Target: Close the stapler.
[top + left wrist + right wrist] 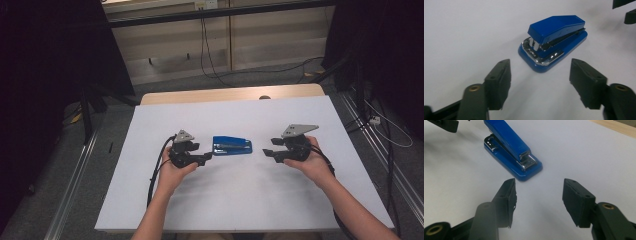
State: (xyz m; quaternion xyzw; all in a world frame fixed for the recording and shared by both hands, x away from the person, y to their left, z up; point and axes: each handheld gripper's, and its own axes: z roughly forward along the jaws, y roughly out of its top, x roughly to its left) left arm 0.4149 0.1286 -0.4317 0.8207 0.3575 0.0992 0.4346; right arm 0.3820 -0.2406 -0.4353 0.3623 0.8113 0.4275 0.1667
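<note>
Two black two-jaw grippers are flanking a blue plastic stapler with chrome metal parts (pixel 232 146), which is lying flat on the white table sheet (pixel 240 200). From the high view, the left gripper (pixel 206 158) is sitting just beside the stapler's left end and the right gripper (pixel 268 151) near its right end. In the left gripper view, the jaws are standing apart, gripping nothing, with the stapler (pixel 554 40) lying beyond them. In the right gripper view, the jaws are likewise gaping and bare, short of the stapler (pixel 511 150).

Black gripper (pixel 209 157) bodies – grey three-cornered top plates, black trailing cables.
</note>
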